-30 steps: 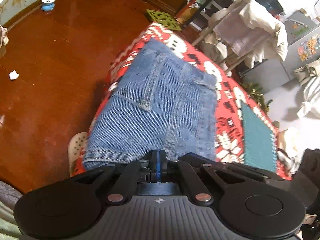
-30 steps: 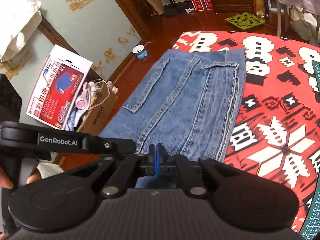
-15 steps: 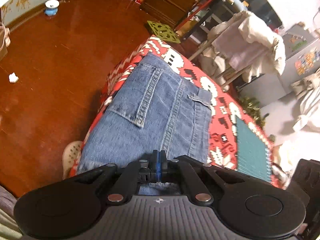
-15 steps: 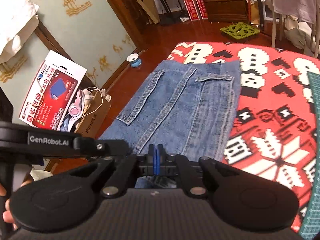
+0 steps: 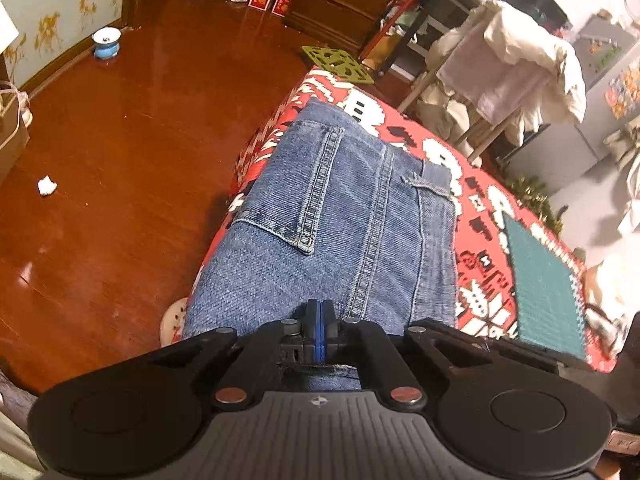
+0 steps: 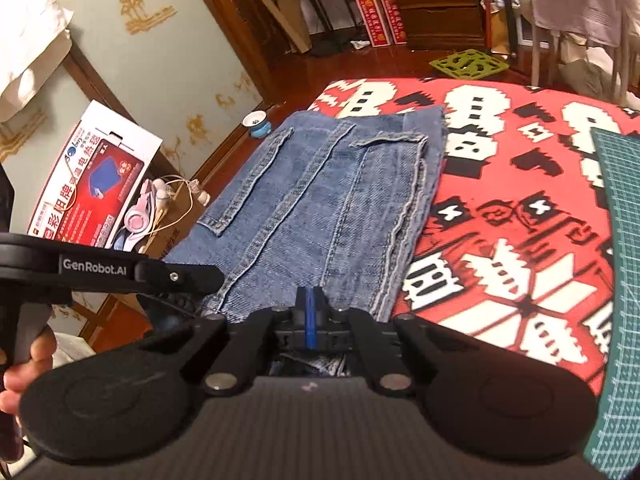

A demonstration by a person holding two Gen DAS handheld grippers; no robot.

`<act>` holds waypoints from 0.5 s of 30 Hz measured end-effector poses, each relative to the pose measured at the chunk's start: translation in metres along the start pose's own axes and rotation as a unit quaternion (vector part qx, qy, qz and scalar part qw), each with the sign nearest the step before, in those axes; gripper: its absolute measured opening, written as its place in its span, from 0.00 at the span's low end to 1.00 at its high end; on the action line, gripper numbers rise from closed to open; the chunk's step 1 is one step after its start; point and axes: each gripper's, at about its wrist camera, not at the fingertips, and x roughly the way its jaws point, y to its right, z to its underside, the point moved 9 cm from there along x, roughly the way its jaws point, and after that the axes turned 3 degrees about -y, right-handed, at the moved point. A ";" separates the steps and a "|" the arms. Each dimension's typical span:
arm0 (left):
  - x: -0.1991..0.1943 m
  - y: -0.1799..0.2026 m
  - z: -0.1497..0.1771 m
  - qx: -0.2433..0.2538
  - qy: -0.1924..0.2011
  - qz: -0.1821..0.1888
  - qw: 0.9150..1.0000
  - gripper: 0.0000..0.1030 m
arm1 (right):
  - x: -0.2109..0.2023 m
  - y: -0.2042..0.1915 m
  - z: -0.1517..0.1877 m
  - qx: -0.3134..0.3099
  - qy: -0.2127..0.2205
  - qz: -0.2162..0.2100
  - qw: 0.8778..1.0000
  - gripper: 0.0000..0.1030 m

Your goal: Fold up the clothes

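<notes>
Both cameras have pulled back and up since a second ago, so more of the jeans [image 5: 340, 216] shows ahead of me now. They lie folded flat on the red patterned cloth [image 6: 520, 208] that covers the worktop, back pocket up, along the worktop's left edge. My left gripper [image 5: 319, 328] has its jaws pressed together, with denim bunched right beneath them; my right gripper [image 6: 310, 320] is pinched the same way, and denim shows under it too. Whether either one truly has the near hem clamped, I cannot tell, since the grip point sits behind the gripper bodies.

The jeans' left side runs right along the cloth's drop to the wooden floor [image 5: 120, 160]. To the right there is bare cloth, then the green cutting mat [image 6: 624, 240], well apart from the denim.

On the floor by the wall I see a small blue bowl [image 5: 106, 42]. A hand [image 6: 24, 364] holds the left gripper's handle, cut off at the frame's edge.
</notes>
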 end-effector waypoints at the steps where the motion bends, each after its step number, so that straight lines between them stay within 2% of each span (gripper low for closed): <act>1: -0.003 0.000 0.002 -0.003 0.001 0.004 1.000 0.02 | -0.004 0.001 0.002 -0.001 0.002 0.002 1.000 0.00; 6: -0.022 0.008 0.011 -0.004 0.006 0.017 1.000 0.02 | -0.035 0.006 0.015 0.009 0.011 0.004 1.000 0.00; 8: -0.032 0.012 0.016 0.001 0.010 0.018 1.000 0.02 | -0.049 0.004 0.020 0.011 0.011 0.009 1.000 0.09; 10: -0.045 0.018 0.021 0.008 0.015 0.018 1.000 0.02 | -0.064 0.001 0.025 0.004 0.014 0.016 1.000 0.10; 11: -0.051 0.021 0.025 0.012 0.017 0.016 1.000 0.02 | -0.072 -0.002 0.028 0.002 0.017 0.019 1.000 0.14; 12: -0.056 0.024 0.028 0.016 0.018 0.015 1.000 0.03 | -0.081 -0.004 0.030 -0.001 0.020 0.021 1.000 0.25; 13: -0.063 0.027 0.033 0.022 0.020 0.012 0.999 0.04 | -0.089 -0.005 0.032 -0.002 0.022 0.026 0.999 0.31; 15: -0.076 0.034 0.043 0.032 0.027 0.006 0.999 0.19 | -0.104 -0.010 0.036 -0.009 0.031 0.036 0.999 0.37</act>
